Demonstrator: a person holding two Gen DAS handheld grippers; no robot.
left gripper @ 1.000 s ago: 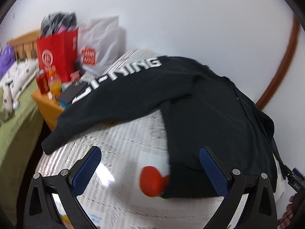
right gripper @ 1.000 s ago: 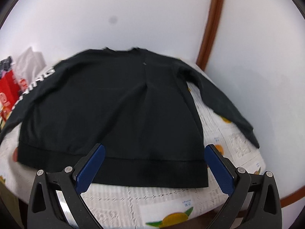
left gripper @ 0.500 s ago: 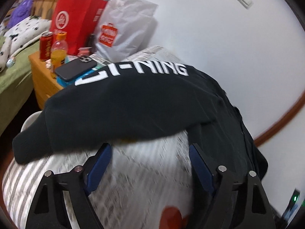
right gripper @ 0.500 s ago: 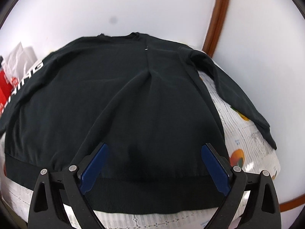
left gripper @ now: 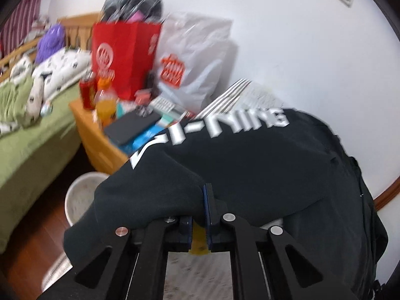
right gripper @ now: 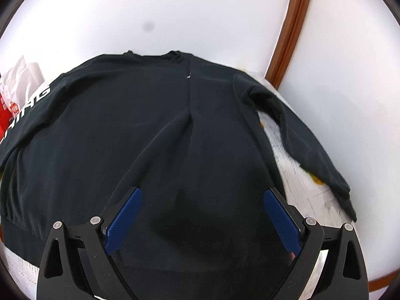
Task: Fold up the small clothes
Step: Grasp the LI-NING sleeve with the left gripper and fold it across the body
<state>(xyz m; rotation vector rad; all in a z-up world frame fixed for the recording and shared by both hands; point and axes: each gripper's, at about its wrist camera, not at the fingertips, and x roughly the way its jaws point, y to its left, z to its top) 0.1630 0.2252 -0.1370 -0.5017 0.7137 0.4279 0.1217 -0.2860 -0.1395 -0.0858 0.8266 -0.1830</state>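
red bag (left gripper: 125, 55) is being stood beside white bag (left gripper: 197, 65) | orange drink (left gripper: 106, 100) is being kept by red can (left gripper: 87, 92) | green bed (left gripper: 32, 135) is being seen

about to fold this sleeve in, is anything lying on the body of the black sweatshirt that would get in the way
Nothing visible does. The left gripper is shut on the sleeve, and the sweatshirt body lies bare.

Your left tool (left gripper: 203, 200) has just closed its blue pads on the sleeve of the black sweatshirt with white lettering (left gripper: 250, 165). Behind it, a red paper bag (left gripper: 125, 55) and orange drink bottle (left gripper: 106, 100) stand on the wooden bench (left gripper: 92, 135).
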